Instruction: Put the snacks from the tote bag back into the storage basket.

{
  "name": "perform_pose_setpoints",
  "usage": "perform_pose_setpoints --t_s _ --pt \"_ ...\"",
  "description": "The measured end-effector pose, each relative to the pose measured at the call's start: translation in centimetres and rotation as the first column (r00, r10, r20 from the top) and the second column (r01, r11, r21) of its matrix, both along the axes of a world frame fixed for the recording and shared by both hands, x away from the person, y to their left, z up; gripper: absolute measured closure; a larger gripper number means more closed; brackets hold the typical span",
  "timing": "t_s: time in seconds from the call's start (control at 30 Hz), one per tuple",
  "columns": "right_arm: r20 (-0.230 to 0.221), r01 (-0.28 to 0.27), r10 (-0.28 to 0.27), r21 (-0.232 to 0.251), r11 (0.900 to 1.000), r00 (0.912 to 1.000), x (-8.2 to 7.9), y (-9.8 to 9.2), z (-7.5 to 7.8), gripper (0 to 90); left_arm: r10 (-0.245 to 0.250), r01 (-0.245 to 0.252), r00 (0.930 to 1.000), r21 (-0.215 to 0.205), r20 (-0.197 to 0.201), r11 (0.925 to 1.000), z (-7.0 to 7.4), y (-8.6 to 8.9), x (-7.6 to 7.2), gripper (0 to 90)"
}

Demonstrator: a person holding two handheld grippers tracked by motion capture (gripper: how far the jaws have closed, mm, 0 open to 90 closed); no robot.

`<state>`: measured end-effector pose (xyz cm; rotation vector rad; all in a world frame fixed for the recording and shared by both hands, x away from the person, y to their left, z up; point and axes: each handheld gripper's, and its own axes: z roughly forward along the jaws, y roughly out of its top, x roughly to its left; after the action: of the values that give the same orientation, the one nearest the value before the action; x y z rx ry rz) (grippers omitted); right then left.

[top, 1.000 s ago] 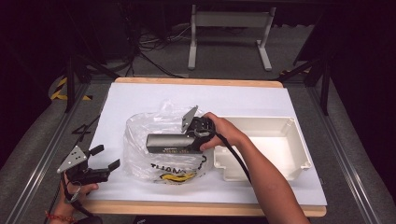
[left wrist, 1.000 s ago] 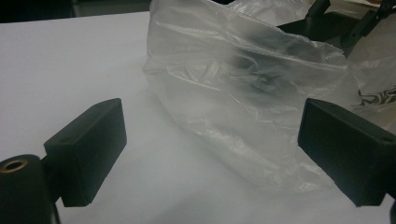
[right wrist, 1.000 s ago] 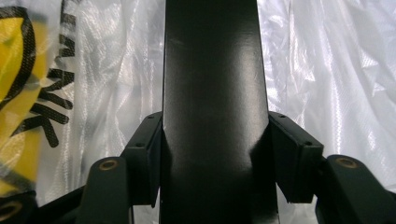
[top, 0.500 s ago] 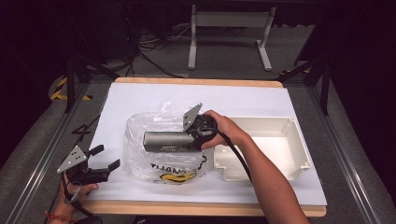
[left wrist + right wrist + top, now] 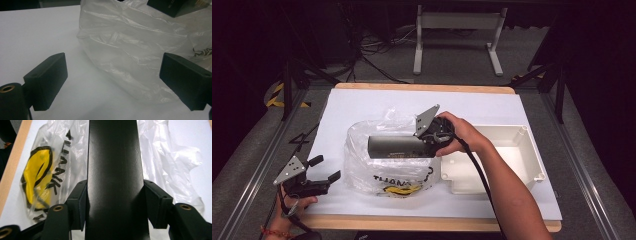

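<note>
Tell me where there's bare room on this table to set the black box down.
The white tray at the table's right is empty. Bare white table runs along the far edge behind the plastic bag. A smaller bare patch lies between the bag and the left gripper. The middle is crowded: the bag, with the right gripper holding the black box over it.

We see a long black box (image 5: 398, 147) lying level above a clear plastic bag (image 5: 382, 170). The crumpled bag bears a yellow-and-black print.
</note>
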<state>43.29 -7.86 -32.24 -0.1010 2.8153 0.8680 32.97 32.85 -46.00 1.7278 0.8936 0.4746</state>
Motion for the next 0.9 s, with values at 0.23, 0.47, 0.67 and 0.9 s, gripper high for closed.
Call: perform_pose_setpoints --t_s 0.23,0.47,0.67,0.9 --pt "0.017 0.011 -0.011 0.003 1.000 0.9998 -0.4 -1.8 1.3 43.0 0.000 0.000 1.0000 0.001 0.000 1.0000 0.0 0.0 0.0 8.8" --pt "0.027 0.023 -0.024 0.012 1.000 0.9993 -0.8 -3.6 2.1 43.0 0.002 -0.001 1.0000 0.005 -0.001 1.0000 0.0 0.0 0.0 8.8" --pt "0.040 0.042 -0.042 0.023 0.999 0.9983 -1.2 -5.7 2.8 43.0 0.003 -0.003 1.0000 0.001 -0.003 1.0000 0.0 0.0 0.0 8.8" --pt "0.050 0.067 -0.068 0.015 0.998 0.9964 -1.9 -8.5 3.4 43.0 0.009 -0.009 0.9999 0.003 -0.007 1.0000 0.0 -0.1 0.0 8.8"
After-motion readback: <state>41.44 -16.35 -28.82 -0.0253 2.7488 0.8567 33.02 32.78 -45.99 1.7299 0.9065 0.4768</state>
